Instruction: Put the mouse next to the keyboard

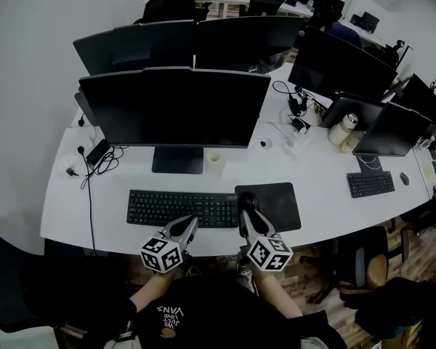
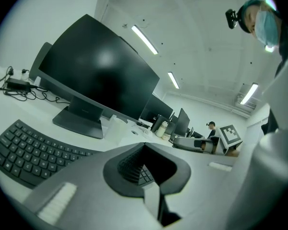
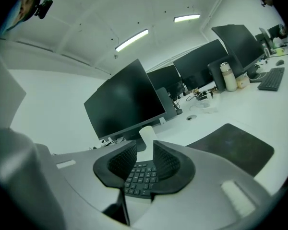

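Closest in, the right gripper point(image 1: 245, 218) hangs just above the near edge of the desk point(image 1: 80, 209). Its jaws stand a little apart with nothing between them; only keys show through the gap in its own view. The left gripper point(image 1: 190, 225) sits beside it to the left, over the near right part of the keyboard point(image 1: 167, 208). Its jaws are drawn close with a thin gap, and it is also empty.

Just beyond the right gripper's tips lies the mouse point(image 1: 248, 200). It rests on the left edge of the mouse pad point(image 1: 276, 206), just beside the right end of the keyboard. I cannot tell whether it touches the keyboard.

The placing looks done, so the step in hand appears to be getting the tool clear. To do it well, lift the right gripper straight away from the mouse before swinging it sideways. The tips are very near the mouse's near end, and a sideways brush would probably slide it across the smooth pad. Keep the jaws parted so no pad catches the mouse's shell. Hold the left gripper high enough not to press any keys. Farther off, the monitor point(image 1: 174, 107) and a small white cup point(image 1: 215, 162) are well clear.
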